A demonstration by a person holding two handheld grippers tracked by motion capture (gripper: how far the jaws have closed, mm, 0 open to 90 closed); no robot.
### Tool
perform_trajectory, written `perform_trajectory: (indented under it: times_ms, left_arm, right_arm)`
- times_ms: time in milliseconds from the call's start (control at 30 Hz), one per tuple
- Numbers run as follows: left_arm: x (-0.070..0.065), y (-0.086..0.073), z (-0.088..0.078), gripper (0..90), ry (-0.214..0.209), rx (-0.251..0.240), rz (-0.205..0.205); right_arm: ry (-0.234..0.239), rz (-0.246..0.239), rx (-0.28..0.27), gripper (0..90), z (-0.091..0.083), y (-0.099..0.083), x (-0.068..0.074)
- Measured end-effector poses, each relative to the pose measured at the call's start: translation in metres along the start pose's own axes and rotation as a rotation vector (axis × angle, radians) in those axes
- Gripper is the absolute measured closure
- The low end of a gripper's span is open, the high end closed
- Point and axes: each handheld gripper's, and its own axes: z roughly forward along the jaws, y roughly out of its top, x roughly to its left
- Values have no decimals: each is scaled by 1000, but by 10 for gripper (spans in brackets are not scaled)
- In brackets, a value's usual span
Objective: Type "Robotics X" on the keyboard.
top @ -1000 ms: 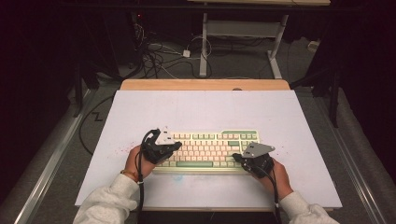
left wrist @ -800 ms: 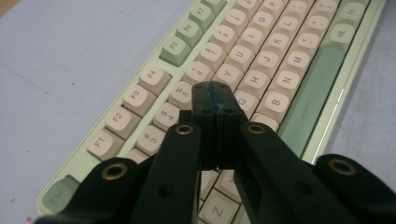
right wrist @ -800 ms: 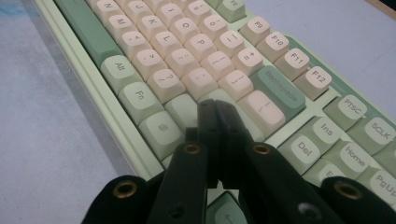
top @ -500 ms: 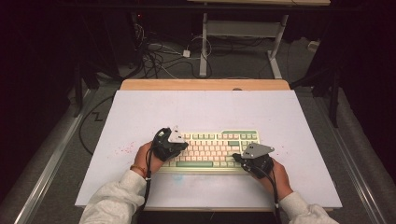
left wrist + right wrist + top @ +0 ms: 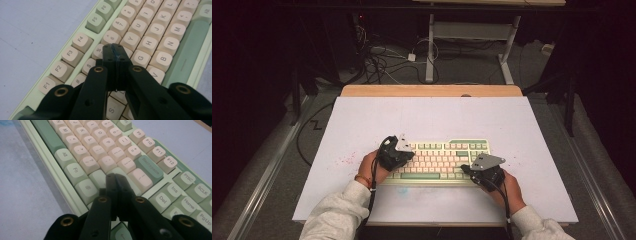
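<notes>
Keyboard [image 5: 439,160] lies flat mid-desk [image 5: 362,120]. I hold the left hand-held gripper [image 5: 115,53] and right hand-held gripper [image 5: 115,182] clenched, empty, over its keys. Rigid, light, likely slide-prone; I would grasp the side edges.

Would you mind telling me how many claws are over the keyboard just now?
2. The left claw is over the keyboard's left end, shut, with its tips near the number row. The right claw is over the right end, also shut, with its tips by the Enter area.
</notes>
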Motion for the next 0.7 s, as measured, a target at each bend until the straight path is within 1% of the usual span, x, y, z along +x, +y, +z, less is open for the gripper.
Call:
perform_trajectory:
  times_ms: [167, 200, 233, 300, 367, 433, 467, 500, 533, 567, 700]
  left_arm:
    - [1, -1, 0, 876, 3, 4, -2]
    - [1, -1, 2, 877, -5, 24, -4]
    - [0, -2, 3, 877, -5, 10, -5]
    - [-1, -1, 2, 876, -4, 13, 3]
    - [-2, -1, -1, 876, -2, -11, -1]
    - [-1, 0, -7, 876, 9, -38, -9]
    - [-1, 0, -10, 876, 14, -53, -7]
    - [-1, 0, -13, 876, 17, -70, -10]
    - [0, 0, -16, 876, 15, -87, -13]
    - [0, -1, -18, 876, 15, -96, -15]
    - [-1, -2, -25, 875, 37, -127, -10]
  right_arm:
    - [-3, -2, 0, 900, 0, 0, 0]
    - [-5, -7, 0, 900, 0, 0, 1]
    - [-5, -7, 2, 900, 0, 0, 1]
    - [-3, -6, 6, 900, 0, 1, 1]
    - [1, -6, 4, 900, -3, 3, 0]
    - [3, 8, -28, 900, -9, 4, 0]
    - [5, 11, -40, 900, -12, 6, -1]
    - [5, 11, -40, 900, -12, 6, -1]
    - [1, 13, -57, 900, -15, 7, -1]
    - [-2, 11, -79, 900, -21, 9, -1]
    - [-6, 11, -92, 900, -25, 10, -1]
